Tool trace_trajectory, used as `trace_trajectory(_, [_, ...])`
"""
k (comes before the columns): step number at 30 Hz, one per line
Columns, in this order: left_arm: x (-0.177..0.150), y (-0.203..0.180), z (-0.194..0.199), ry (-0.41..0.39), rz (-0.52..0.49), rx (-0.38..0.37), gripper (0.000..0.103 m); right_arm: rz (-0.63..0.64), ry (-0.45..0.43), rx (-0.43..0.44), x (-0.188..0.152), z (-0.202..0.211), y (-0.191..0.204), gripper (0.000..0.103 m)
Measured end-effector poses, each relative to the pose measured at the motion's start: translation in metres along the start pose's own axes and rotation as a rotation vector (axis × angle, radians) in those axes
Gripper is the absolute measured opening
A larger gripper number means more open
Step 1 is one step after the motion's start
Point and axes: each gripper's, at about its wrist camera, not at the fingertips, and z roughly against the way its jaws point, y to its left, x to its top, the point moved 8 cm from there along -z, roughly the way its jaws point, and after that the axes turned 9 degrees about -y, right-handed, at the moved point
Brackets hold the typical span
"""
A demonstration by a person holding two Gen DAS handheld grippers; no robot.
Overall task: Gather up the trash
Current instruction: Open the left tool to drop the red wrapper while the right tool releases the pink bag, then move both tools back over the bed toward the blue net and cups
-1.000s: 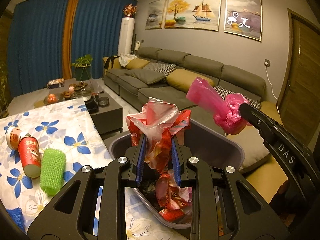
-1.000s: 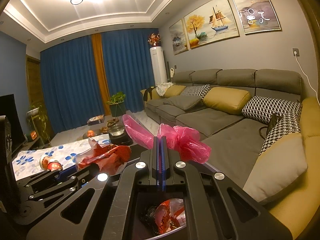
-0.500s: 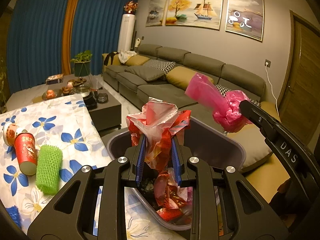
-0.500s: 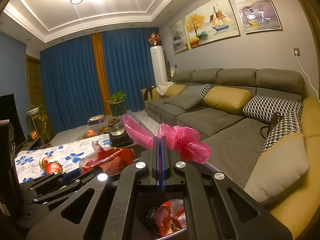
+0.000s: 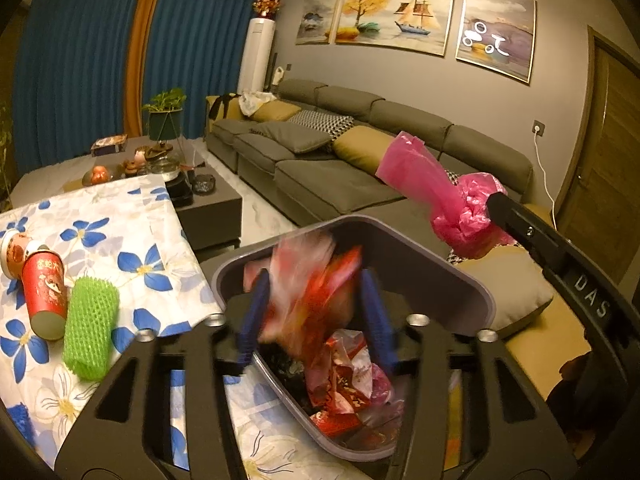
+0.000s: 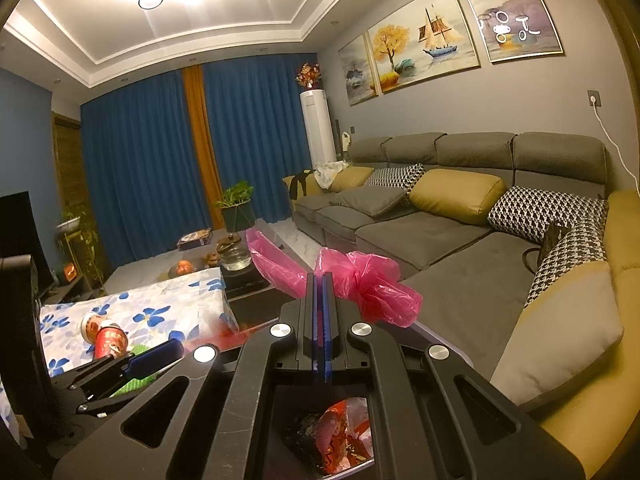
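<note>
A crumpled red and clear wrapper (image 5: 308,292), blurred, drops between the blue pads of my left gripper (image 5: 314,280). Its jaws are opening and the pads no longer press on the wrapper. Directly below stands a grey bin (image 5: 460,280) with more red wrappers (image 5: 344,384) inside. My right gripper (image 6: 319,284) is shut on a bunched pink plastic bag (image 6: 368,280), held over the bin's far right rim; the same bag (image 5: 440,196) shows in the left wrist view. A red paper cup (image 5: 44,292) and a green foam net (image 5: 90,328) lie on the floral tablecloth (image 5: 120,248).
A second cup (image 5: 12,252) lies behind the red one. A dark coffee table (image 5: 208,200) with a tea set stands beyond the floral table. A long grey sofa (image 6: 440,232) with cushions fills the right side. A potted plant (image 5: 164,116) stands by blue curtains.
The left jaws have spread apart and the red wrapper has slipped down from between them toward the bin. The right gripper and pink bag have stayed put.
</note>
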Motion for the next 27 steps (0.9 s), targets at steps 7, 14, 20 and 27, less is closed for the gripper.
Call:
trace_trajectory(7, [0.003,0.014,0.011,-0.034,0.032,0.040,0.077,0.000,0.001,0.001,-0.001,0.001,0.001,0.003])
trace_trajectory(14, [0.010,0.033,0.040,-0.094,0.036,0.113,0.088,-0.019,-0.020,-0.004,0.000,0.005,0.000,0.055])
trace_trajectory(20, [0.006,0.057,0.073,-0.128,0.029,0.198,0.090,-0.009,-0.025,-0.015,0.001,0.010,0.002,0.062])
trace_trajectory(27, [-0.010,0.109,0.121,-0.130,0.037,0.340,0.091,0.024,-0.013,0.009,-0.008,0.026,0.020,0.071])
